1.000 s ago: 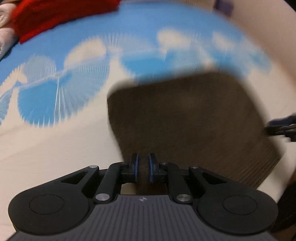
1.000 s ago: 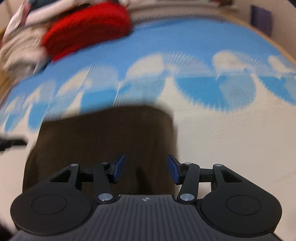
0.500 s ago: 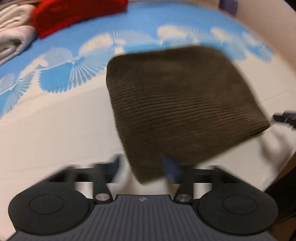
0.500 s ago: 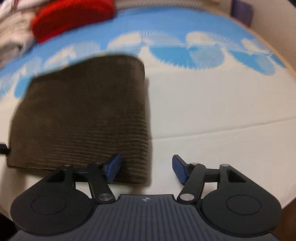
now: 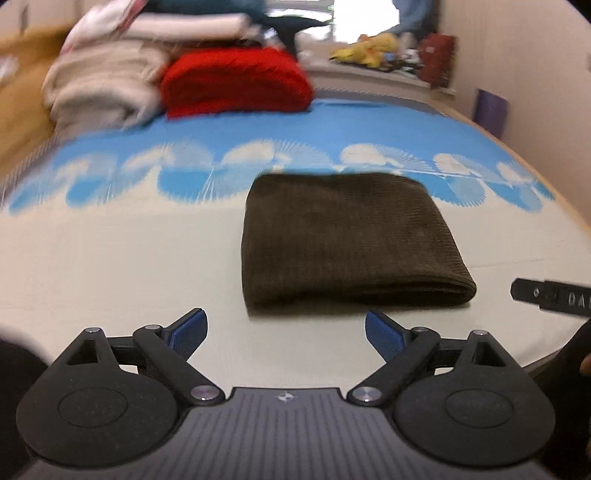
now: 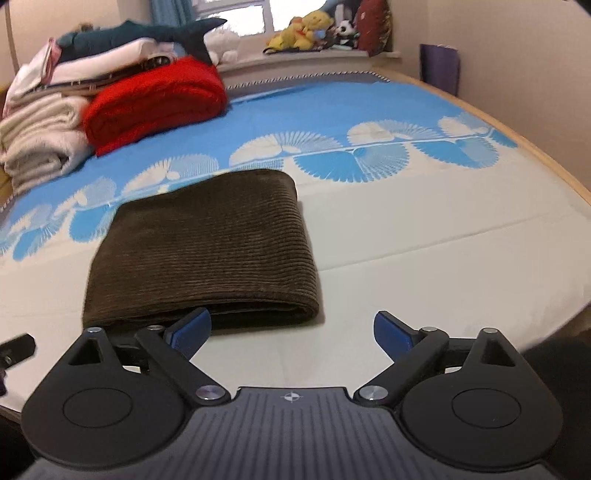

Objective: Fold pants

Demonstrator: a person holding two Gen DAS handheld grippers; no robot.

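The dark brown corduroy pants lie folded into a compact rectangle on the bed, also seen in the right wrist view. My left gripper is open and empty, held just in front of the fold's near edge. My right gripper is open and empty, near the fold's right front corner; its left fingertip is close to the fabric edge. The tip of the right gripper shows at the right edge of the left wrist view.
The bed has a cream and blue fan-patterned cover. A red folded blanket and a stack of beige and white linens sit at the far left. Stuffed toys line the windowsill. The bed's wooden edge curves at right.
Both grippers have pulled back from the pants and risen. The left gripper, shut a second ago over the fabric, has opened wide. The folded pants now lie free on the bed.
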